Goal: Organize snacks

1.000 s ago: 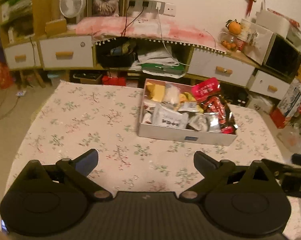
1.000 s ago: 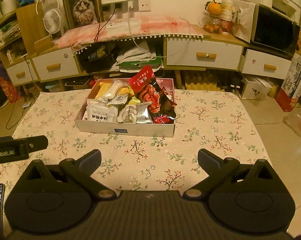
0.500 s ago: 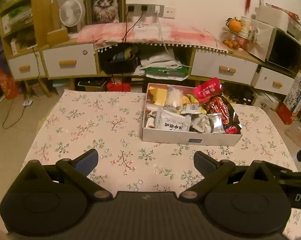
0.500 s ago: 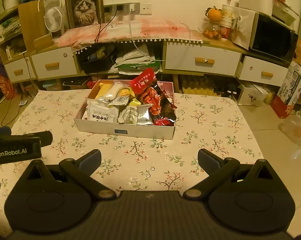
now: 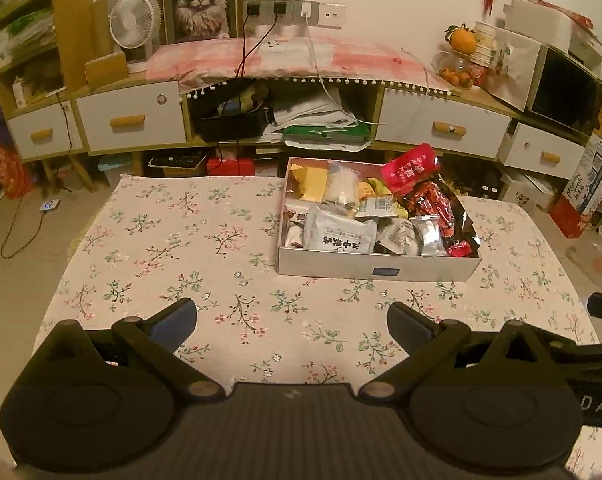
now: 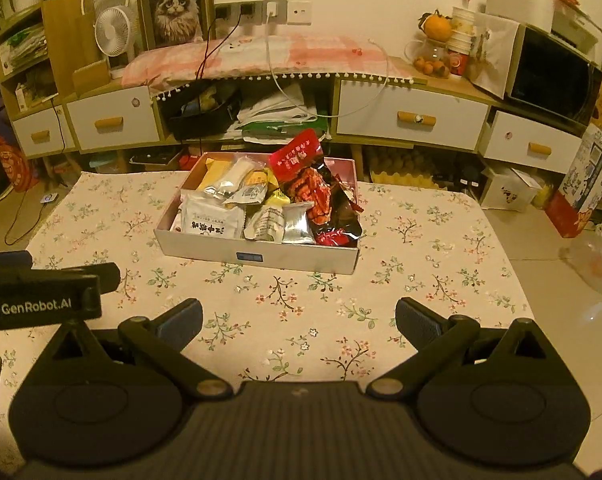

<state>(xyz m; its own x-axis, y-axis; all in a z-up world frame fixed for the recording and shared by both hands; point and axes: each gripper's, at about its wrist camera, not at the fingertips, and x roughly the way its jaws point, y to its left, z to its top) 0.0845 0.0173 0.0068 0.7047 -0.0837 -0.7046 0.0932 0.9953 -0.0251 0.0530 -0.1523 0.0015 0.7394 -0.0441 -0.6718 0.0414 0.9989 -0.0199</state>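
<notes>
While both pairs of jaws stay spread wide with nothing between them, the left gripper (image 5: 292, 322) and right gripper (image 6: 299, 319) hover over the floral tablecloth (image 5: 189, 240). Ahead of the jaws sits the snack box (image 6: 257, 256), packets heaped inside; compared with a second ago it appears slightly farther off, and the left view has levelled out.

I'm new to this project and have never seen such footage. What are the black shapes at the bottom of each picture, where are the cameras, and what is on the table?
The black shapes are two handheld grippers, one in each of a person's hands; there is no robot arm. Each carries a fisheye camera looking forward along its two fingers. One picture comes from the left gripper, the other from the right gripper. Both are open and hold nothing. On the table, covered by a floral tablecloth, stands an open white box full of packaged snacks, including a red packet sticking up and a white pouch at the front.
</notes>
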